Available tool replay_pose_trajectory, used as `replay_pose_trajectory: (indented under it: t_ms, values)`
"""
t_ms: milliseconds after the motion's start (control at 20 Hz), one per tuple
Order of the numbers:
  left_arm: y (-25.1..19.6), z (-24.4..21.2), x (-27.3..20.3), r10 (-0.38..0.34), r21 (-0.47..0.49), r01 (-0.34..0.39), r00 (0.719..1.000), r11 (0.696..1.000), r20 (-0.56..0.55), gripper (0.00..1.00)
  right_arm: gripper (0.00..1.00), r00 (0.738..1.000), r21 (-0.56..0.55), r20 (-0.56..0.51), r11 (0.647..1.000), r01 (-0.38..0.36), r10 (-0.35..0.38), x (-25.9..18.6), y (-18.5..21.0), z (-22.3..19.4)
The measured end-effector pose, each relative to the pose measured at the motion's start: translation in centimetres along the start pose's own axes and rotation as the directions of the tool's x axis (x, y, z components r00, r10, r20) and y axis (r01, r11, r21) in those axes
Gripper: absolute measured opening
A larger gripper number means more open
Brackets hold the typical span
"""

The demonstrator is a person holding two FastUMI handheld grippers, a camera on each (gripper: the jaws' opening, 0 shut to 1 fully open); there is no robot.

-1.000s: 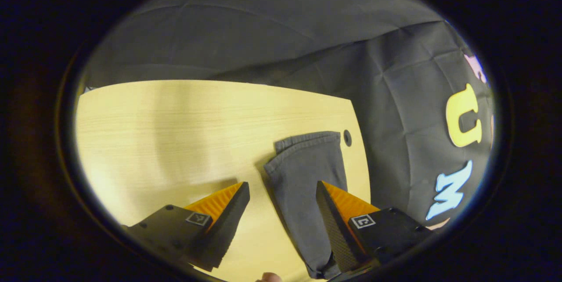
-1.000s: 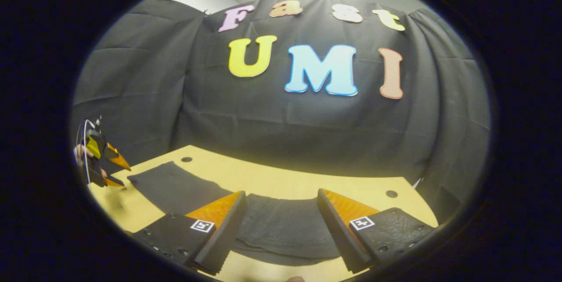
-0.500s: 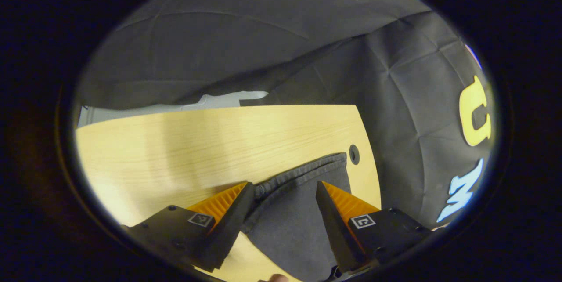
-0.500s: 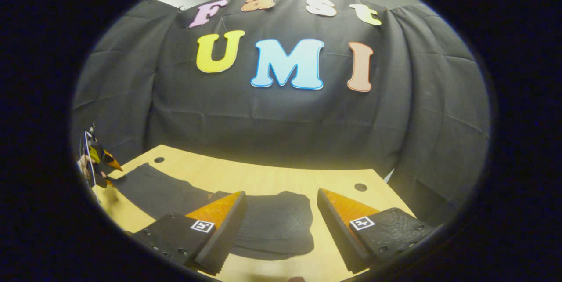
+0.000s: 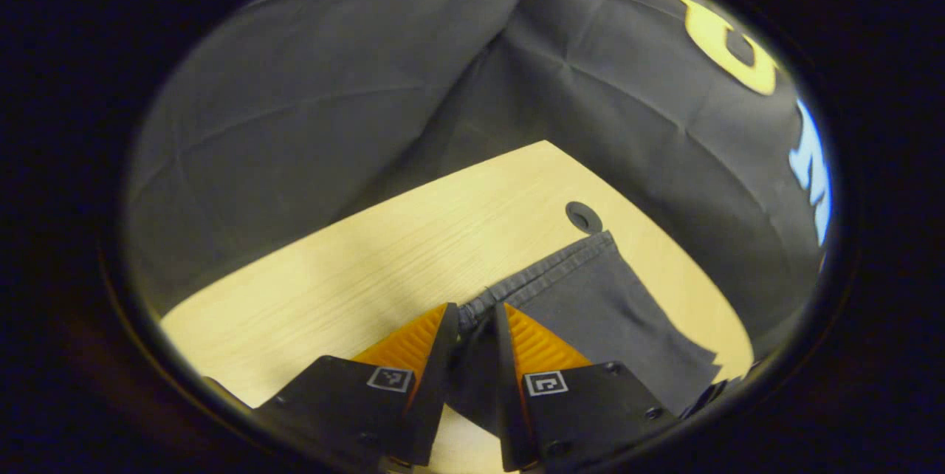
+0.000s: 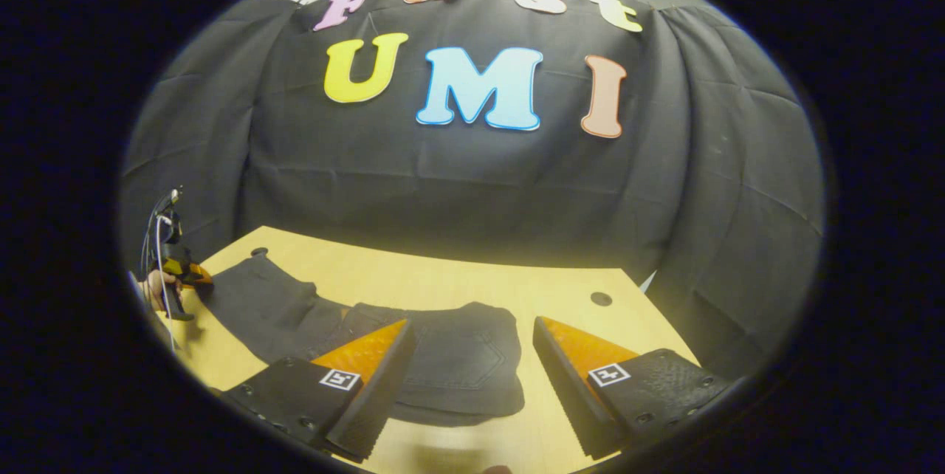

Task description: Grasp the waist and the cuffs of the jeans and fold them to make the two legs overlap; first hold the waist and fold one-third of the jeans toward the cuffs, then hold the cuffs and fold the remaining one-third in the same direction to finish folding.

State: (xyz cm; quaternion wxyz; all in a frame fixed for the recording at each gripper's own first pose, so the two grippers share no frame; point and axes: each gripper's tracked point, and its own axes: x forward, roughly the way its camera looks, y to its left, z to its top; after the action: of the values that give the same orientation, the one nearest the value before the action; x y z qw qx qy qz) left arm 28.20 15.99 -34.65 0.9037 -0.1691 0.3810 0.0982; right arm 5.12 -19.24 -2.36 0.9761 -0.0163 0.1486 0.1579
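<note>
Left gripper view: cuff (image 5: 546,278) is pinched by left gripper (image 5: 476,323); right gripper (image 6: 472,341) is spread. Only one layer could get lifted tbh.

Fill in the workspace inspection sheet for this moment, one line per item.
Surface: pale wooden table with round holes.
Job's things: dark jeans, waist end already folded over; cuffs near a table hole.
Clutter: nothing seen.
Grippers: left tongs closed on the cuff hem; right tongs open above the folded waist, holding nothing.
Cables: white cable on the far gripper.
Surroundings: black cloth wall.
</note>
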Motion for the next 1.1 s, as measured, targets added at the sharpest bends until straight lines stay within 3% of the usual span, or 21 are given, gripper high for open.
replay_pose_trajectory:
  t_ms: [50,150,200,250,300,450,550,750,850,1100]
  values:
    - [-0.2,0.3,-0.1,0.029,0.034,-0.03,0.999,0.999,0.02,0.37,0.95,1.0,-0.004,0.0,1.0,0.003,-0.003,0.0,-0.1,0.0]
    - [-0.6,0.2,-0.5,0.017,0.057,-0.019,0.999,0.998,0.044,0.32,0.96,1.0,-0.012,0.001,1.0,0.011,-0.011,-0.3,-0.5,0.0]
    - [-0.5,0.6,-0.7,-0.006,0.02,0.005,0.999,1.0,0.054,0.23,0.96,1.0,-0.02,0.005,1.0,0.015,-0.014,-0.5,-0.6,0.0]
    - [-1.4,1.0,-0.4,-0.051,-0.039,0.053,0.997,0.998,0.061,0.23,0.94,1.0,-0.032,0.006,0.999,0.018,-0.018,-0.6,-0.8,0.0]
    - [-1.5,1.0,-0.5,-0.095,-0.112,0.102,0.993,0.988,0.063,0.12,0.95,1.0,-0.042,0.005,0.999,0.022,-0.022,-0.7,-1.0,-0.1]
    - [-2.7,2.3,-1.7,-0.244,-0.319,0.258,0.966,0.912,0.085,0.09,0.95,1.0,-0.053,0.003,0.998,0.03,-0.029,-1.1,-1.7,-0.1]
    - [-3.0,3.1,-2.7,-0.32,-0.39,0.334,0.942,0.858,0.102,0.09,0.96,1.0,-0.044,0.01,0.999,0.026,-0.025,-1.2,-1.7,0.1]
    - [-5.8,3.1,-3.5,-0.429,-0.41,0.439,0.895,0.799,0.122,0.09,0.95,1.0,-0.039,0.015,0.999,0.0,0.001,-1.5,-0.9,0.0]
    - [-10.6,2.5,-8.3,-0.506,-0.419,0.502,0.856,0.757,0.111,0.08,0.95,1.0,-0.046,0.028,0.999,-0.013,0.014,-2.0,-0.7,0.2]
    - [-21.2,-2.3,-16.0,-0.639,-0.353,0.612,0.768,0.707,0.052,0.08,0.95,0.999,-0.02,0.047,0.999,-0.026,0.027,-3.2,-2.2,0.0]
